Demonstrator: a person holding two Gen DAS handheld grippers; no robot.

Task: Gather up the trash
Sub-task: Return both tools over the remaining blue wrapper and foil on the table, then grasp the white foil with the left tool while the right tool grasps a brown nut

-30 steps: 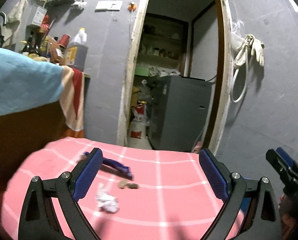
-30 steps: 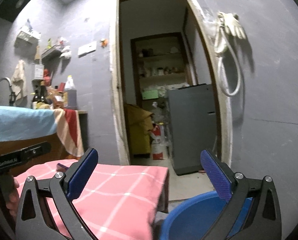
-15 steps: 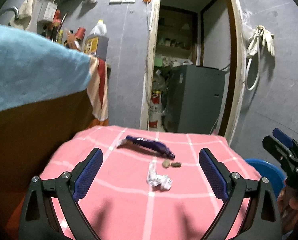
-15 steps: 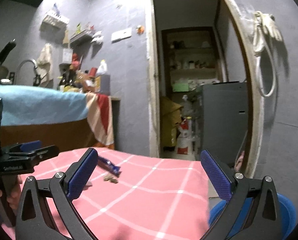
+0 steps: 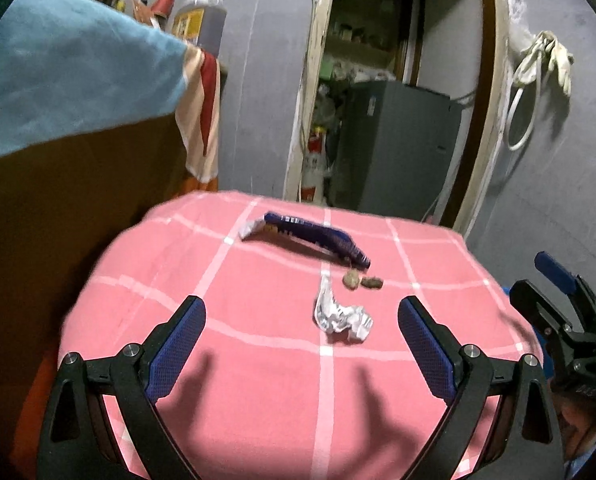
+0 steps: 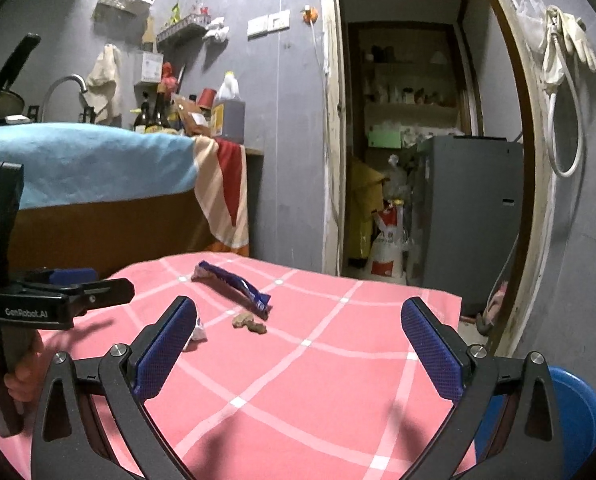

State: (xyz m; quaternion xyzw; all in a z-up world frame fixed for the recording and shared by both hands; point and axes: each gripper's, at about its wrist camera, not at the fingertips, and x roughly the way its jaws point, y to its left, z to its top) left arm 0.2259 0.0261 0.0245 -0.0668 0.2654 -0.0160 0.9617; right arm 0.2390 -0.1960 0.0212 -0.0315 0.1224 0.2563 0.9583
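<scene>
Both the left gripper (image 5: 299,322) and right gripper (image 6: 298,322), jaws spread and empty, hover over the pink-checked worktop (image 5: 258,380), lined up toward crumpled paper (image 5: 341,318), blue wrapper (image 5: 317,236), crumbs (image 5: 361,279).

A matt pink checked cloth (image 5: 258,360) covers the table, bearing a crumpled white paper wad (image 5: 339,316) and a glossy blue plastic wrapper (image 5: 317,236), while the left gripper (image 5: 299,354) has textured blue pads (image 5: 176,352) on matt black plastic.
</scene>
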